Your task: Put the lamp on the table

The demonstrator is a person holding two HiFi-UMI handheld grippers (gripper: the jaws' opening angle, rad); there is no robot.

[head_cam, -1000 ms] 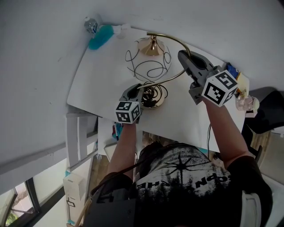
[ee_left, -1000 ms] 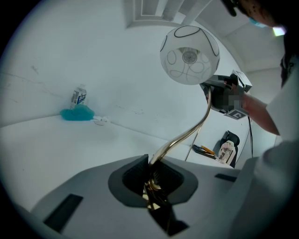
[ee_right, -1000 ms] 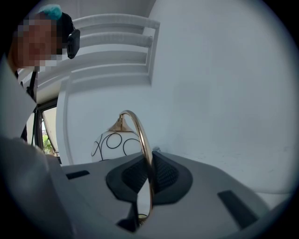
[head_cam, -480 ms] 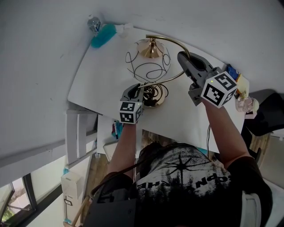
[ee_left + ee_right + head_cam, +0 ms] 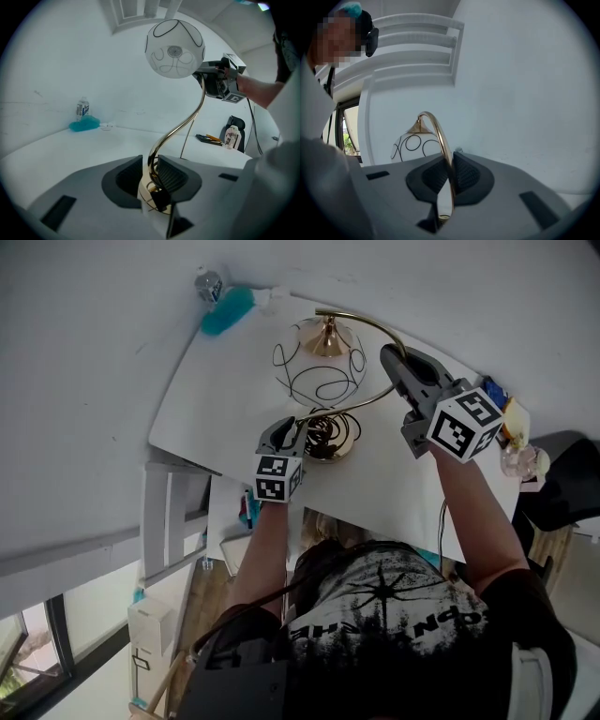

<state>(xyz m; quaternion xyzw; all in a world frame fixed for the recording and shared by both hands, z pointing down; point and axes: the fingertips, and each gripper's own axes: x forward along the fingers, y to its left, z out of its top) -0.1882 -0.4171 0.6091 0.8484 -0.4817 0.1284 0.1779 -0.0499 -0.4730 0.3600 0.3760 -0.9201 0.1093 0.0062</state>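
The lamp stands over the white counter. Its brass base is close to the near edge, and its white globe shade with black loops is toward the far edge. Whether the base rests on the counter cannot be told. The left gripper has its fingers clenched on the gold stem just above the base. The right gripper has its fingers clenched on the stem's upper arc, near the right edge. A teal duster and a small bottle lie at the far left corner.
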